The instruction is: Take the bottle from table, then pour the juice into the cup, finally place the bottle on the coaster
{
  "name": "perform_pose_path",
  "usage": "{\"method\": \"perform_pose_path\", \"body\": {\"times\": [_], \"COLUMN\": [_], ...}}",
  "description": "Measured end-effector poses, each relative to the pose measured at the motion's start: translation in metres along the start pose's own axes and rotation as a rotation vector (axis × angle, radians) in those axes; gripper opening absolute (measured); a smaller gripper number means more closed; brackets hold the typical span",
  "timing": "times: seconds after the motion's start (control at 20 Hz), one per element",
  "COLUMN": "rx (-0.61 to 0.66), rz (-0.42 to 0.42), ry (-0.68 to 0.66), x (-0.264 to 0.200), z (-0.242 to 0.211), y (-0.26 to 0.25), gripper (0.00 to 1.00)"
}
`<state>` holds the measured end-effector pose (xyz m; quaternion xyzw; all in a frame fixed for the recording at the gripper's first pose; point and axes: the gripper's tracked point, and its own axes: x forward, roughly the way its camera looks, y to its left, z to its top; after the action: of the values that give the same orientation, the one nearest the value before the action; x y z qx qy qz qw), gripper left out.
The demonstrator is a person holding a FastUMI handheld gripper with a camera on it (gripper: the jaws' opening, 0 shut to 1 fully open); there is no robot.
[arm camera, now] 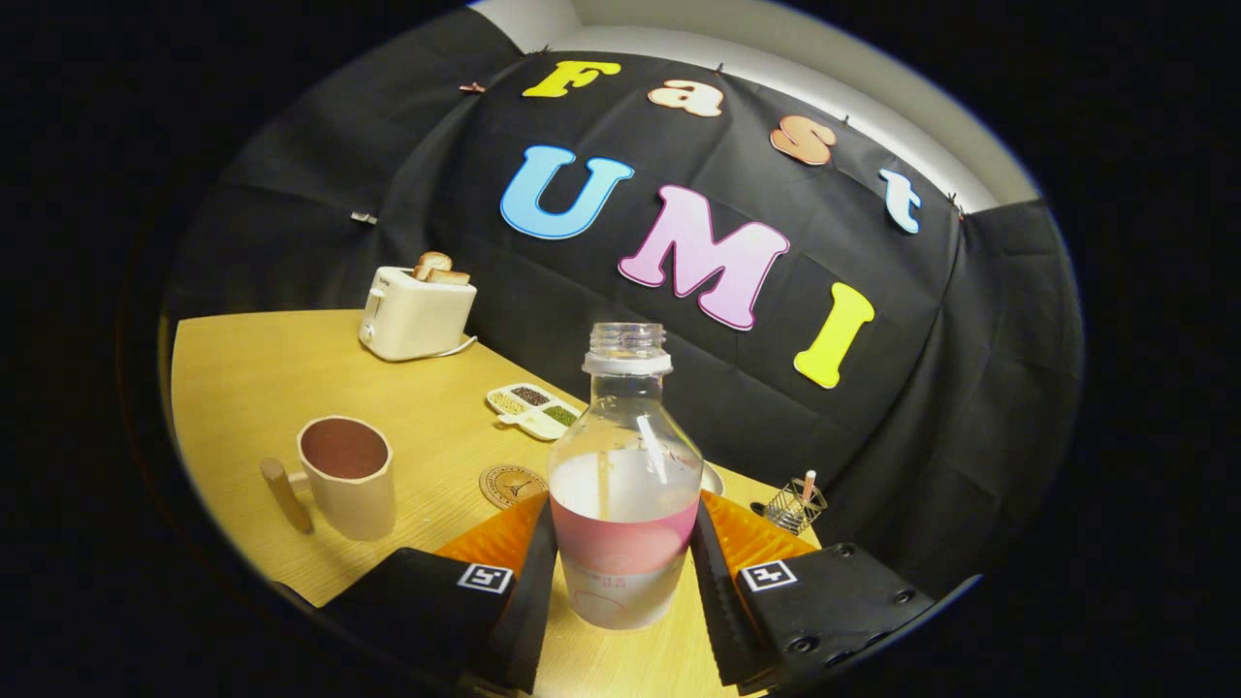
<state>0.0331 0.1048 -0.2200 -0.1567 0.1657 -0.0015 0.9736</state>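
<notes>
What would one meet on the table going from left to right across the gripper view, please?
Cup → toaster → coaster → divided snack dish → bottle, pressed between the gripper's fingers → wire holder.

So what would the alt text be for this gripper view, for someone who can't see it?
The gripper is shut on an uncapped clear plastic bottle with a pink label, on a light wooden table. Beside the fingers stands a beige handled cup; a round cork coaster lies just beyond them, a cream toaster farther back.
</notes>
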Motion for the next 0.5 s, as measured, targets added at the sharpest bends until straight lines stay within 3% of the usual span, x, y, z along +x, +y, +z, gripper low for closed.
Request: {"method": "perform_pose_path", "body": {"times": [0.5], "rx": [-0.368], "rz": [-0.06], "ry": [0.079], "x": [-0.001], "z": [0.004], "y": [0.029], "gripper": [0.69]}}
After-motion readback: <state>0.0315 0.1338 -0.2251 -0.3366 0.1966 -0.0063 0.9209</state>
